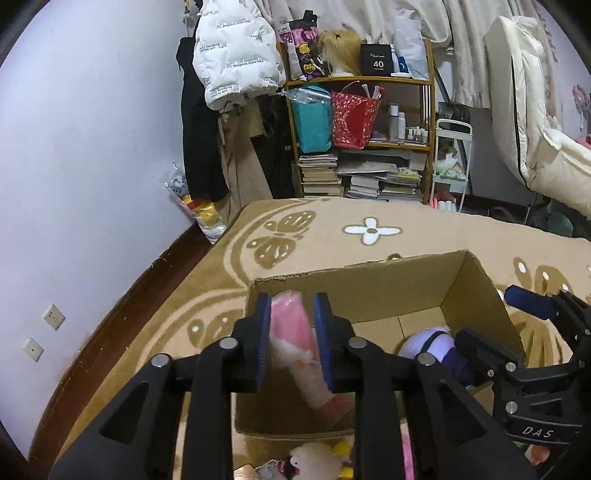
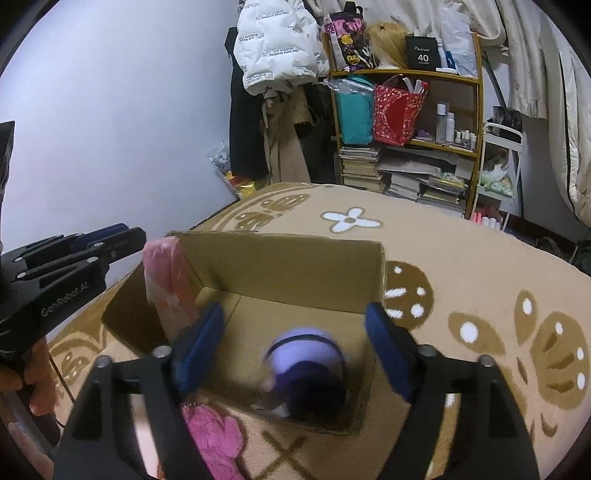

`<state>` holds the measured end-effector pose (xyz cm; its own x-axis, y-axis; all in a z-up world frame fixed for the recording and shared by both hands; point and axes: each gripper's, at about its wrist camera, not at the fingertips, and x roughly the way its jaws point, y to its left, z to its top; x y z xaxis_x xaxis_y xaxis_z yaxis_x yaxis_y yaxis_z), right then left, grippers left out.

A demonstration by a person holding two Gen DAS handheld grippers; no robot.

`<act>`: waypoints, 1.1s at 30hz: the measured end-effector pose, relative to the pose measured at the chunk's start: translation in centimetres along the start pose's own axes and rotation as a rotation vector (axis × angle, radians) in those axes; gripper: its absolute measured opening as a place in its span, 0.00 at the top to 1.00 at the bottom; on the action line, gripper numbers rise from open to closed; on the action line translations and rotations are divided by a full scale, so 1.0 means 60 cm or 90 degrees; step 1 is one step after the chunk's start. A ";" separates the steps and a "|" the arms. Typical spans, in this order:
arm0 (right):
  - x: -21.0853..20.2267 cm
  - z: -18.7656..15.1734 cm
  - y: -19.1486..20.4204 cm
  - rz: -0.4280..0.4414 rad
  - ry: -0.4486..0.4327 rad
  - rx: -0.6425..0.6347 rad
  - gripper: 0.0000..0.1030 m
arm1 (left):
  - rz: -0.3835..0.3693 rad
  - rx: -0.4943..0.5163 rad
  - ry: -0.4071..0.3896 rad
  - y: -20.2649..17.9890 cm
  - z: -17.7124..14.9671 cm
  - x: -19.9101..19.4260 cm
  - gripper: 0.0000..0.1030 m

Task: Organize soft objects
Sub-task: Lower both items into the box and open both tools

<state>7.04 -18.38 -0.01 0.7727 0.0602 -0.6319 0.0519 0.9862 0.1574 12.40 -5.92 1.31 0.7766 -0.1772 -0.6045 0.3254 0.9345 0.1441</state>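
Nearest the cameras, on the patterned rug [image 2: 461,266], a pink plush [image 2: 216,439] is seen lying just outside the cardboard box [image 2: 295,266]. Above the box, the left gripper [image 1: 292,339] is held with its narrowly parted pads flanking a pink toy [image 1: 291,332]; whether they press it cannot be told. The right gripper [image 2: 295,347] is spread wide over a blurred purple toy [image 2: 306,365] inside. Beyond, a cluttered shelf [image 1: 358,79] is seen.

A pale lilac wall [image 1: 92,147] meets dark wooden floor [image 1: 122,295] under a tan patterned rug [image 1: 332,229] — behind it a cluttered wooden shelf [image 1: 369,79], hanging coats [image 1: 236,55] and pale curtains [image 1: 461,22].
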 end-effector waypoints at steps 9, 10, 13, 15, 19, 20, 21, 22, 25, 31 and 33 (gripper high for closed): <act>-0.034 0.010 -0.004 0.008 -0.016 0.023 0.00 | 0.005 0.013 -0.005 0.008 -0.004 -0.046 0.34; -0.041 0.010 -0.004 0.010 -0.024 0.028 0.00 | 0.013 0.015 -0.007 0.009 -0.005 -0.052 0.29; -0.062 0.011 0.001 0.012 -0.038 0.031 0.00 | 0.027 0.007 -0.019 0.019 -0.007 -0.074 0.16; -0.071 0.011 0.006 0.005 -0.034 0.024 0.00 | 0.029 -0.008 -0.021 0.029 -0.009 -0.089 0.06; -0.087 0.005 0.021 -0.005 -0.026 0.005 0.00 | 0.038 -0.034 -0.029 0.051 -0.016 -0.117 0.02; -0.093 0.003 0.027 -0.006 -0.025 -0.002 0.00 | 0.045 -0.035 -0.028 0.054 -0.017 -0.124 0.01; -0.098 0.002 0.032 -0.007 -0.025 -0.007 0.00 | 0.056 -0.032 -0.028 0.057 -0.020 -0.131 0.00; -0.103 0.000 0.036 -0.008 -0.026 -0.014 0.00 | 0.066 -0.029 -0.027 0.059 -0.023 -0.136 0.00; -0.120 -0.007 0.050 -0.015 -0.026 -0.036 0.00 | 0.090 -0.014 -0.020 0.062 -0.034 -0.153 0.00; -0.146 -0.021 0.065 -0.014 -0.029 -0.035 0.00 | 0.085 -0.008 -0.007 0.062 -0.053 -0.178 0.00; -0.153 -0.024 0.065 -0.008 -0.030 -0.023 0.00 | 0.075 -0.007 0.000 0.057 -0.059 -0.183 0.00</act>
<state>-0.77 -14.84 5.34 0.8007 0.0410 -0.5977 0.0397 0.9918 0.1212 3.09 0.31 5.68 0.8088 -0.0662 -0.5844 0.2263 0.9521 0.2054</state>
